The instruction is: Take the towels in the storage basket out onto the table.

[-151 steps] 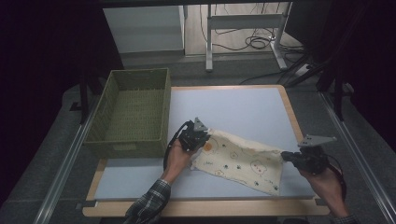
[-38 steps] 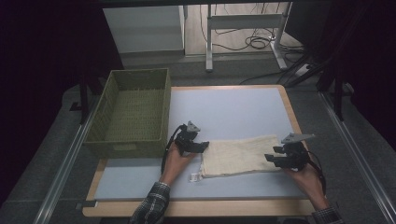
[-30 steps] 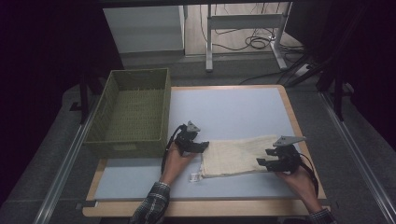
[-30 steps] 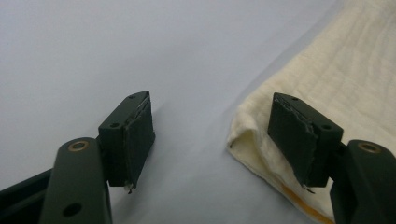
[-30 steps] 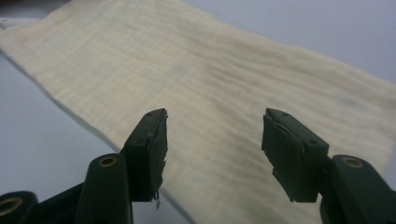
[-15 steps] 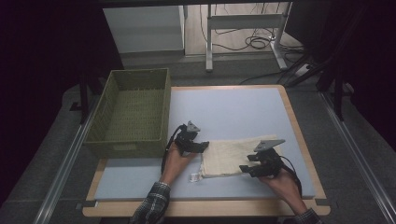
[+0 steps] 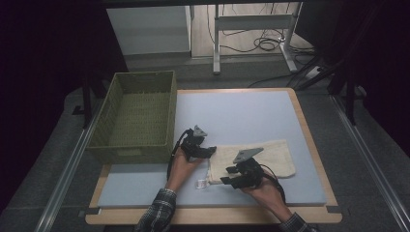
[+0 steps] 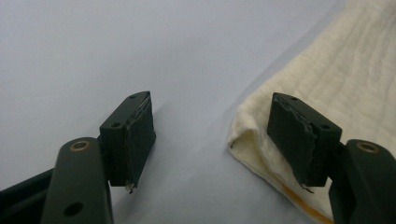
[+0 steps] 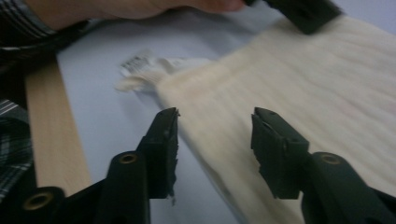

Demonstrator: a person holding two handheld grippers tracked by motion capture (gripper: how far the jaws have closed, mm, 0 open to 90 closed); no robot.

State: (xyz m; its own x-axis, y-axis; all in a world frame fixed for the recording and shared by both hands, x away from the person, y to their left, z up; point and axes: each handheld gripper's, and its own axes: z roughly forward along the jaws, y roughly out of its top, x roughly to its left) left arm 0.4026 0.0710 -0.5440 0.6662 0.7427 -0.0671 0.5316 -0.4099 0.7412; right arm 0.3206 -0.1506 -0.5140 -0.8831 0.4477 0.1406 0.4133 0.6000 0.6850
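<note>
Setting: a dim room; a wood-edged table topped with a pale blue mat, and a green woven basket at its left side.
Cloth, position: the cream cloth lies flat on the mat in front of me, well apart from the basket's inside, with its left end between my two grippers.
Cloth, look: off-white quilted fabric with fine stitched ribs; a small white label hangs at the near left corner, and an orange-yellow trim shows along the underside edge.
Cloth, handling: I judge it light, soft and limp. It will sag and drape when lifted and will not slip much on the pads; not fragile.
Where I would take hold: the doubled edge at the left end, pinching both layers near a corner, since a single layer would peel away.
Left gripper: jaws spread and holding nothing. One pad rests over the folded corner of the cloth, the other over bare mat.
Right gripper: jaws have just been closing and stand apart astride the cloth's near edge, pads not yet pressing.
</note>
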